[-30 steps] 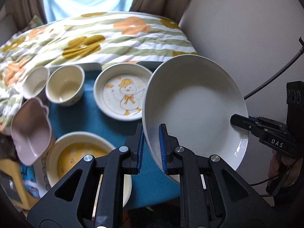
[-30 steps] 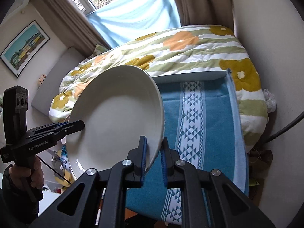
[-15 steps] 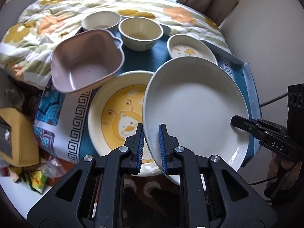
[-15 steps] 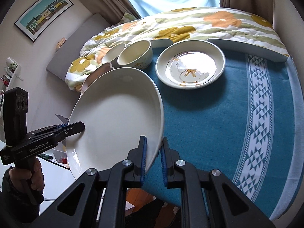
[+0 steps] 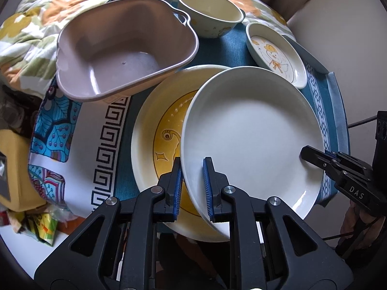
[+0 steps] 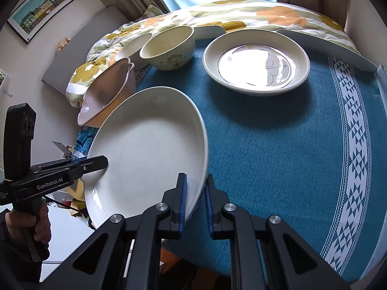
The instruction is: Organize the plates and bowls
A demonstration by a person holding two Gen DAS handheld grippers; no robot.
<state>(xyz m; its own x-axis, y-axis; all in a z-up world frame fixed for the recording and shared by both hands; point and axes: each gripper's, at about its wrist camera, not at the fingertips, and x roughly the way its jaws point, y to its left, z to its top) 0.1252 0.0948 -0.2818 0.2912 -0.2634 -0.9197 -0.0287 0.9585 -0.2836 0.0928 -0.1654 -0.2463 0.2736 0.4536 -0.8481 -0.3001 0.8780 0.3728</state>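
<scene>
Both grippers hold one large white plate (image 5: pixel 251 133), tilted just above a yellow-centred plate (image 5: pixel 157 142) on the table. My left gripper (image 5: pixel 192 188) is shut on the white plate's near rim. My right gripper (image 6: pixel 194 201) is shut on the opposite rim of the same plate (image 6: pixel 147 149). A pink handled bowl (image 5: pixel 125 46) leans on the yellow plate's far rim. Two cream bowls (image 5: pixel 210 12) stand behind it. A small duck plate (image 5: pixel 275 53) sits at the far right and shows in the right wrist view (image 6: pixel 256 60).
A teal patterned cloth (image 6: pixel 278 149) covers the table. A flowered quilt (image 6: pixel 241 14) lies along the far edge. A yellow box (image 5: pixel 12 169) and snack wrappers (image 5: pixel 38 224) lie at the left. A wall stands to the right.
The white plate has come down lower and nearer the table, now over the yellow plate. Both grippers stay shut on its rims.
</scene>
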